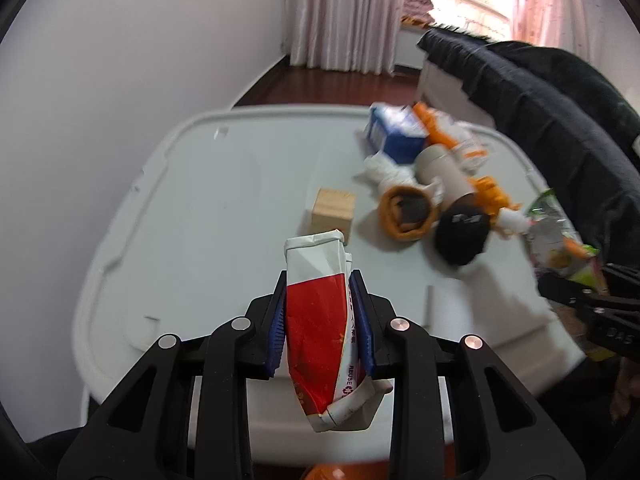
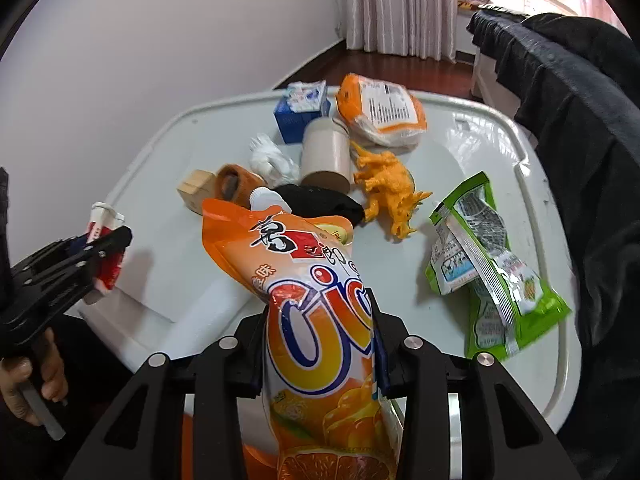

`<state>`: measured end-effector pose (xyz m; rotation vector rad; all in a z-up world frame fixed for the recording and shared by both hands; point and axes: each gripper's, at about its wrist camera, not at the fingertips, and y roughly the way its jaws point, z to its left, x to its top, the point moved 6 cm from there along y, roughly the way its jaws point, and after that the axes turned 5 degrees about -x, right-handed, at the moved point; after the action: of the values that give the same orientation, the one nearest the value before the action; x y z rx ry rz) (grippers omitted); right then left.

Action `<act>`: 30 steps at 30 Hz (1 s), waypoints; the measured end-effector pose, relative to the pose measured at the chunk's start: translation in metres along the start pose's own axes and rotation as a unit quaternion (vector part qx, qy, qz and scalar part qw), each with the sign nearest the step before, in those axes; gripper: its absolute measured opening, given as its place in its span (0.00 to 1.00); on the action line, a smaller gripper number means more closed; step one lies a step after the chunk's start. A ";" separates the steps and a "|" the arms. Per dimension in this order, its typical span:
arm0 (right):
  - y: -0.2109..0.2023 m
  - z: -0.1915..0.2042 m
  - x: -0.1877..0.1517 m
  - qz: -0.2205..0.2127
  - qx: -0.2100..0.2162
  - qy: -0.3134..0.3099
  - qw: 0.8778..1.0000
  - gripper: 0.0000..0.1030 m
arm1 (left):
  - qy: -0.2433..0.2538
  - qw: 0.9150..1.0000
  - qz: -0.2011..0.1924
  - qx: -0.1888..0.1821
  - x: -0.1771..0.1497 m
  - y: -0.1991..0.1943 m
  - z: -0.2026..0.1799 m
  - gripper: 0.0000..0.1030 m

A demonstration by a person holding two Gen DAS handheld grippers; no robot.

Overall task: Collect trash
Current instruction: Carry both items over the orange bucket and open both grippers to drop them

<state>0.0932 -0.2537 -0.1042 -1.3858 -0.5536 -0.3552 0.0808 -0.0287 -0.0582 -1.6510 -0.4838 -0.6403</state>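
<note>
My left gripper (image 1: pixel 319 280) is shut on a crushed red and white carton (image 1: pixel 316 320), held upright above the near edge of the white table (image 1: pixel 200 200). From the right wrist view the same carton (image 2: pixel 108 268) shows in that gripper (image 2: pixel 100 248) at the left, with a hand on its handle. My right gripper (image 2: pixel 320 312) is shut on an orange juice pouch (image 2: pixel 312 280), whose capped top leans over the table's middle. A green snack bag (image 2: pixel 488 264), a blue and white carton (image 2: pixel 298 114) and crumpled white tissue (image 2: pixel 272 158) lie on the table.
An orange toy dinosaur (image 2: pixel 386 188), a beige jar (image 2: pixel 324 156), a wooden block (image 2: pixel 196 190), a brown ring (image 2: pixel 236 182), a black cloth (image 2: pixel 320 200) and an orange-and-white packet (image 2: pixel 380 112) share the table. Dark clothing (image 2: pixel 580 120) hangs along the right side.
</note>
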 end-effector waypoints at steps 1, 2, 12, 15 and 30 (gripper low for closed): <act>-0.010 0.004 -0.007 -0.008 0.009 0.008 1.000 0.38 | 0.007 1.000 -0.008 -0.008 0.000 -0.013 -0.004 0.28; -0.017 0.007 -0.011 -0.011 0.013 0.013 1.000 0.38 | 0.013 1.000 -0.014 -0.012 0.000 -0.023 -0.007 0.28; -0.123 0.036 -0.061 -0.065 0.064 0.046 0.995 0.38 | 0.062 0.994 -0.072 -0.048 -0.027 -0.126 -0.030 0.28; -0.139 0.046 -0.076 -0.061 0.071 0.038 0.995 0.38 | 0.075 0.993 -0.069 -0.058 -0.044 -0.138 -0.039 0.28; -0.093 0.072 -0.160 0.062 0.080 0.033 0.994 0.38 | 0.080 0.991 0.057 -0.086 -0.135 -0.106 -0.047 0.28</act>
<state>-0.1002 -0.2116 -0.1112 -1.2421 -0.4303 -0.2487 -0.0955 -0.0515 -0.0617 -1.7589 -0.2223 -0.7388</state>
